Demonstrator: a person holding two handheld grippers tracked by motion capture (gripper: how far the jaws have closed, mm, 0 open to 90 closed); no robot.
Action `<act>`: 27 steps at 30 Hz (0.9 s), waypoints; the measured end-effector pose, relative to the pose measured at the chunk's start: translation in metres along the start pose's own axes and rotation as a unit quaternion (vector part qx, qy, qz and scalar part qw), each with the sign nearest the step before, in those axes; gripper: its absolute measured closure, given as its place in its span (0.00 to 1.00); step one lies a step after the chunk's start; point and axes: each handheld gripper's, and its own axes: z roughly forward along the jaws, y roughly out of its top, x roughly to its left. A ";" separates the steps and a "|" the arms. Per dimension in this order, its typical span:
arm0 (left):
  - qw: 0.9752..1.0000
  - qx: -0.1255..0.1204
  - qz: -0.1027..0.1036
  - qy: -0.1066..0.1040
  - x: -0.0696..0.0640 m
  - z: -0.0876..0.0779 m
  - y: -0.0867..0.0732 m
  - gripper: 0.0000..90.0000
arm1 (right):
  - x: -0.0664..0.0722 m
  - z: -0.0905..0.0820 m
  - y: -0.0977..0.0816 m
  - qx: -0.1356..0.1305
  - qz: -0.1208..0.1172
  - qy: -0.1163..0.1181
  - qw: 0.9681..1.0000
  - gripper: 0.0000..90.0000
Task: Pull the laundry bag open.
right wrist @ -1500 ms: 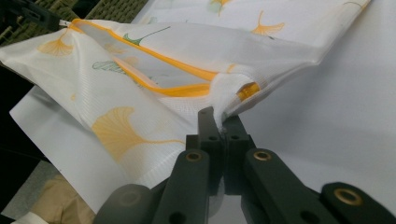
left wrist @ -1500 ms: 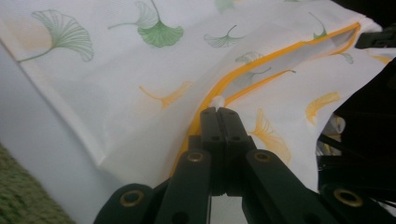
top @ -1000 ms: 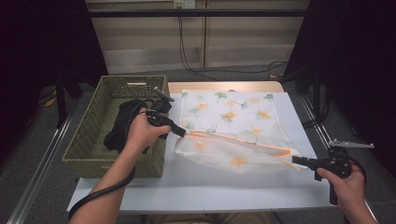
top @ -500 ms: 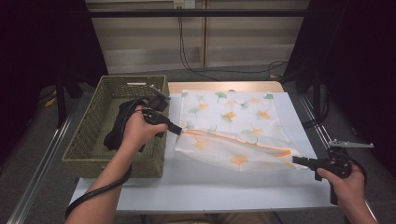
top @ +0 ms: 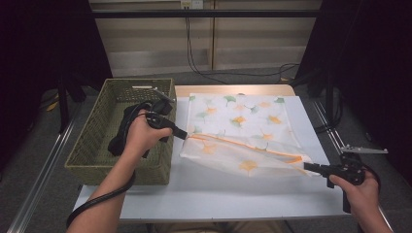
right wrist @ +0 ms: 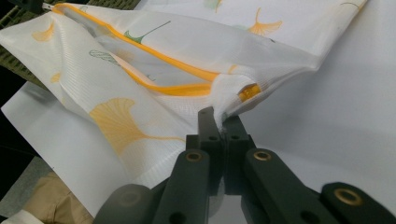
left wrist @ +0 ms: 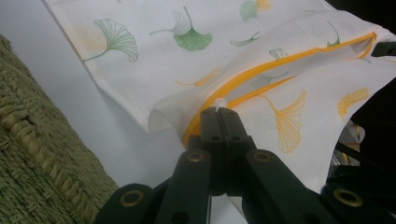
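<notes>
Mesh bag (top: 243, 145): white, ginkgo-leaf print (green and orange), orange zipper open.

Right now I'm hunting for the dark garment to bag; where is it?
In the high view, the dark garment lies inside the woven basket at the table's left, just beyond the left hand.

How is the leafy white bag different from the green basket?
The mesh bag is soft, white fabric with ginkgo leaves and an orange zipper; the woven basket is stiff and olive green. The mesh bag lies on the white table, its near edge pulled between the left gripper and right gripper; the woven basket stands untouched at the table's left, holding dark clothing. Both can hold clothes.
</notes>
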 end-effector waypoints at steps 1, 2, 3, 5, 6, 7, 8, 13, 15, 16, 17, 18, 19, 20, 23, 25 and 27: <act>1.000 0.003 0.000 -0.007 0.001 -0.001 0.000 1.00 | 0.000 0.000 0.000 0.000 0.002 0.000 1.000 1.00; 1.000 -0.001 -0.005 -0.014 0.001 -0.001 0.000 1.00 | -0.001 0.000 0.000 -0.001 0.000 0.000 1.000 1.00; 1.000 -0.005 -0.010 -0.016 0.001 -0.001 0.000 1.00 | -0.002 -0.001 0.000 -0.001 -0.001 -0.003 1.000 1.00; 1.000 0.000 0.000 -0.013 0.001 -0.003 0.001 1.00 | -0.002 -0.001 0.000 -0.002 -0.001 -0.002 1.000 1.00; 1.000 -0.003 -0.005 -0.012 0.002 -0.004 0.001 1.00 | -0.002 -0.001 0.000 -0.003 -0.001 -0.002 1.000 1.00; 1.000 -0.003 0.000 -0.010 0.002 -0.004 0.001 1.00 | -0.002 -0.001 0.000 -0.002 0.000 -0.001 1.000 1.00; 1.000 -0.002 -0.002 -0.008 0.002 -0.005 0.001 1.00 | -0.001 -0.001 0.000 -0.001 0.000 -0.002 1.000 1.00; 0.999 -0.018 -0.026 -0.011 0.003 -0.007 0.000 1.00 | -0.002 -0.002 -0.001 -0.002 0.004 -0.003 1.000 1.00; 1.000 -0.016 -0.024 -0.011 0.004 -0.008 -0.001 1.00 | -0.002 -0.002 -0.001 -0.002 0.005 -0.003 1.000 1.00; 1.000 -0.017 -0.024 -0.007 0.004 -0.008 -0.001 1.00 | -0.002 -0.002 -0.001 -0.002 0.004 -0.002 1.000 1.00; 1.000 -0.009 -0.011 -0.010 0.006 -0.009 -0.001 1.00 | -0.002 -0.002 -0.001 -0.003 0.003 -0.002 1.000 1.00; 1.000 -0.009 -0.012 -0.010 0.006 -0.009 -0.001 1.00 | -0.002 -0.002 0.000 -0.004 0.003 -0.001 1.000 1.00; 1.000 -0.007 -0.007 -0.009 0.007 -0.010 -0.001 1.00 | -0.002 -0.002 0.000 -0.004 0.002 -0.001 1.000 1.00; 1.000 -0.006 -0.008 -0.010 0.007 -0.010 -0.001 1.00 | -0.002 -0.002 0.000 -0.003 0.003 -0.001 1.000 1.00; 1.000 -0.017 -0.024 -0.011 0.005 -0.010 -0.002 1.00 | -0.002 -0.003 -0.001 -0.004 0.003 -0.004 1.000 1.00; 1.000 -0.008 -0.008 -0.008 0.008 -0.012 -0.002 1.00 | -0.002 -0.003 -0.001 -0.003 0.004 -0.004 1.000 1.00; 1.000 -0.007 -0.009 -0.010 0.008 -0.012 -0.002 1.00 | -0.002 -0.003 -0.001 -0.003 0.005 -0.003 1.000 1.00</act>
